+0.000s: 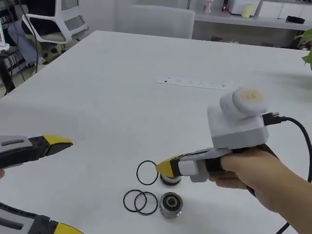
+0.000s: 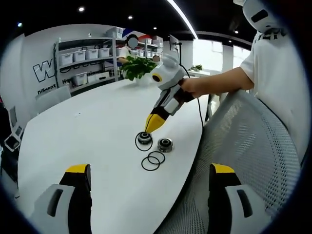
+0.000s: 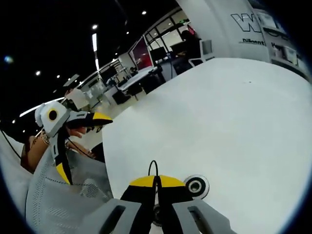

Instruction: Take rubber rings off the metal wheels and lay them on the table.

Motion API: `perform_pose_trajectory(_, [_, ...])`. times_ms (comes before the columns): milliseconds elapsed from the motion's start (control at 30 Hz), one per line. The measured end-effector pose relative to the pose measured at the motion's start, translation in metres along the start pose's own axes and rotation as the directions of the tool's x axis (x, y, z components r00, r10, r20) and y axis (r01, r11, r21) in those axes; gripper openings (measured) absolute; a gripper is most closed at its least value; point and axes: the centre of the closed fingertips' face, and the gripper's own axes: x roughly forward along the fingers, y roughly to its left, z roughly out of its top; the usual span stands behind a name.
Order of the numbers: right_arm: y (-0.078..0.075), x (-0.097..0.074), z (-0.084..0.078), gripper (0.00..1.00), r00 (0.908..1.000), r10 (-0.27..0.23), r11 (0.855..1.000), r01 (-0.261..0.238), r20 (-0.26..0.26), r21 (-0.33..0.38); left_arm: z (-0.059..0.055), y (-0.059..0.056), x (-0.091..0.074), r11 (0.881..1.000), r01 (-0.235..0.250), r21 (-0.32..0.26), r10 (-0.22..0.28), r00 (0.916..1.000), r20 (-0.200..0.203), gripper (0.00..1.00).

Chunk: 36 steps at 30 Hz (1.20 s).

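Two metal wheels, three rubber rings — right tongs pinched shut on one, left tongs wide, empty.

Tabletop free at left; clutter lower centre.
Right hand-held gripper pinching a rubber ring, two metal wheels and two loose rings crowd there; power strip upper centre.

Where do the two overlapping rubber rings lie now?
In the head view the two overlapping rings lie on the table, just left of the nearer metal wheel.
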Motion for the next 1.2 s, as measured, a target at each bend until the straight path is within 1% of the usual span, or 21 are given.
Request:
perform_pose_trajectory(133, [0.003,0.004,-0.006,0.00,0.9996,0.010,1.000,-0.010,-0.028,-0.011,-0.005,-0.003,0.000,1.000,-0.005,-0.013,0.005,1.0000,-0.004,0.99])
perform_pose_trajectory(200, [0.004,0.006,-0.008,0.00,0.9991,0.018,1.000,-0.018,-0.038,-0.013,-0.006,-0.004,0.000,1.000,-0.012,-0.026,0.012,0.9999,0.004,0.99])
perform_pose_trajectory(267, [0.006,0.008,-0.012,0.00,0.9979,0.027,1.000,-0.027,-0.059,-0.010,-0.006,-0.004,0.001,0.999,-0.015,-0.037,0.015,0.9998,0.010,0.99])
perform_pose_trajectory(333, [0.006,0.010,-0.018,0.00,0.9960,0.035,0.999,-0.035,-0.083,-0.001,-0.006,-0.002,0.000,0.999,-0.020,-0.044,0.020,0.9997,0.010,0.99])
perform_pose_trajectory(433, [0.009,0.013,-0.023,0.00,0.9942,0.045,0.999,-0.044,-0.098,0.006,-0.005,0.003,0.000,0.998,-0.035,-0.047,0.035,0.9992,0.016,0.99])
perform_pose_trajectory(533, [0.011,0.015,-0.024,0.00,0.9934,0.045,0.999,-0.045,-0.106,-0.003,-0.009,0.001,0.001,0.999,-0.030,-0.046,0.030,0.9995,0.001,0.99])
perform_pose_trajectory(567, [0.012,0.016,-0.025,0.00,0.9927,0.049,0.999,-0.050,-0.110,-0.003,-0.011,-0.001,0.002,0.999,-0.022,-0.041,0.022,0.9997,-0.010,0.99])
perform_pose_trajectory(633, [0.012,0.017,-0.028,0.00,0.9919,0.051,0.999,-0.052,-0.116,-0.003,-0.015,-0.002,0.002,0.999,-0.019,-0.036,0.017,0.9993,-0.032,0.99])
perform_pose_trajectory(733, [0.010,0.019,-0.032,0.00,0.9898,0.043,0.999,-0.045,-0.136,-0.013,-0.017,0.000,0.002,0.999,-0.027,-0.035,0.025,0.9990,-0.038,0.99])
perform_pose_trajectory(767, [0.008,0.020,-0.033,0.00,0.9895,0.029,0.999,-0.031,-0.141,-0.014,-0.016,0.000,0.002,0.999,-0.027,-0.038,0.026,0.9991,-0.034,0.99])
perform_pose_trajectory(833, [0.006,0.020,-0.034,0.00,0.9894,0.020,1.000,-0.023,-0.144,-0.015,-0.016,0.001,0.002,0.999,-0.030,-0.043,0.028,0.9992,-0.029,0.99])
perform_pose_trajectory(933, [0.003,0.020,-0.035,0.00,0.9898,0.014,1.000,-0.015,-0.142,-0.006,-0.018,0.001,0.002,0.999,-0.031,-0.045,0.029,0.9989,-0.038,0.99])
perform_pose_trajectory(1067, [0.000,0.021,-0.037,0.00,0.9893,0.002,1.000,-0.001,-0.146,0.005,-0.018,0.000,0.003,0.998,-0.027,-0.051,0.025,0.9990,-0.036,0.98])
perform_pose_trajectory(1133, [-0.001,0.021,-0.037,0.00,0.9896,-0.002,1.000,0.002,-0.144,0.004,-0.021,-0.001,0.004,0.998,-0.019,-0.060,0.016,0.9987,-0.048,0.98])
perform_pose_trajectory(1200, [0.000,0.022,-0.036,0.00,0.9907,-0.002,1.000,0.003,-0.136,0.010,-0.022,-0.003,0.005,0.999,-0.011,-0.051,0.008,0.9983,-0.059,0.98])
